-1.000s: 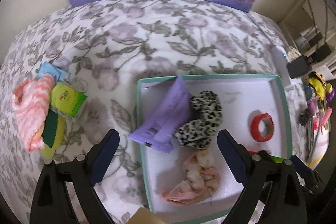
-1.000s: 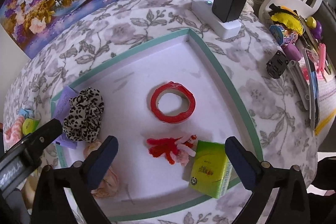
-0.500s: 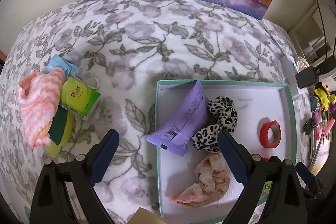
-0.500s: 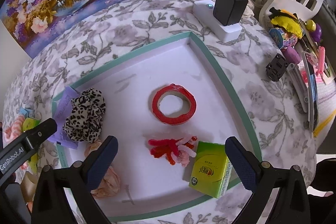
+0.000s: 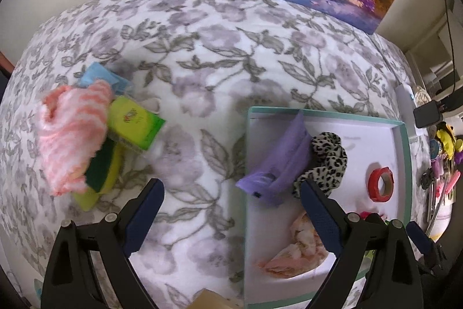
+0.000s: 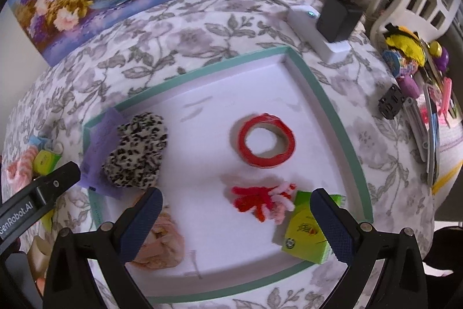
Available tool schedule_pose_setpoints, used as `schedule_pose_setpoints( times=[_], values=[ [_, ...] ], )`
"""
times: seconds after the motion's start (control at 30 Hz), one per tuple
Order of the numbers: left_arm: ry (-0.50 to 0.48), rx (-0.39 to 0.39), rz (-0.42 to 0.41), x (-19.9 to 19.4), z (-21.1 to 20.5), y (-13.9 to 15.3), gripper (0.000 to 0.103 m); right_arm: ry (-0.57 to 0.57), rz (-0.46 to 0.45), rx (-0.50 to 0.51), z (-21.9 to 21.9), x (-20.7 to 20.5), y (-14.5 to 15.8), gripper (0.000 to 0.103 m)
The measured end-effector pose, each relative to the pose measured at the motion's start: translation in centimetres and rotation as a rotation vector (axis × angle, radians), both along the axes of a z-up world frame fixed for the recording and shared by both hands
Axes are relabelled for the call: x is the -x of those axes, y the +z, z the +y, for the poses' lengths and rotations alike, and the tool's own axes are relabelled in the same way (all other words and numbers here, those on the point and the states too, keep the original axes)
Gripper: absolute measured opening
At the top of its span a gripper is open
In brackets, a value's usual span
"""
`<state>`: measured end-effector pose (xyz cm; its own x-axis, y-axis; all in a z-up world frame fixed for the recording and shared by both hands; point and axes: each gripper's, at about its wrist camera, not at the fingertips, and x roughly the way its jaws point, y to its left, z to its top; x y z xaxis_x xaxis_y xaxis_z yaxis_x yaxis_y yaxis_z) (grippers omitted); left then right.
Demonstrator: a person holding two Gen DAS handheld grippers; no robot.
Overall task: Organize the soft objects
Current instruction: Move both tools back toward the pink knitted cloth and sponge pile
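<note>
Both tools wide, empty: left tool (image 5: 231, 210) beside the tray rim (image 5: 246, 164), right tool (image 6: 235, 217) above it.

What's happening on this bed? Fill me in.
A person is sorting soft things into a teal-rimmed tray with two handheld tools. Both the left claw and the right claw are open and hold nothing. The tray already has a leopard scrunchie, a purple packet, red tape and a green tissue pack. A pink striped cloth lies outside on the floral cover.
</note>
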<state>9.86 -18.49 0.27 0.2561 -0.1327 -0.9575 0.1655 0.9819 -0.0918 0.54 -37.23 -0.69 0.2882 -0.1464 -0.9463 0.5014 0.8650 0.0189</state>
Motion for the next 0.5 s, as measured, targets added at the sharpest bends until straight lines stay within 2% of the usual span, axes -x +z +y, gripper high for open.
schedule_pose_setpoints(
  times=[0.23,0.5],
  values=[
    [0.058,-0.017,-0.057,-0.5,4.5,2.0,0.095,0.046,-0.017,0.005,3.3,-1.4,0.9,0.103],
    [0.255,-0.016,-0.097,-1.5,14.7,3.4,0.095,0.153,-0.035,0.005,9.5,-3.9,1.6,0.103]
  ],
)
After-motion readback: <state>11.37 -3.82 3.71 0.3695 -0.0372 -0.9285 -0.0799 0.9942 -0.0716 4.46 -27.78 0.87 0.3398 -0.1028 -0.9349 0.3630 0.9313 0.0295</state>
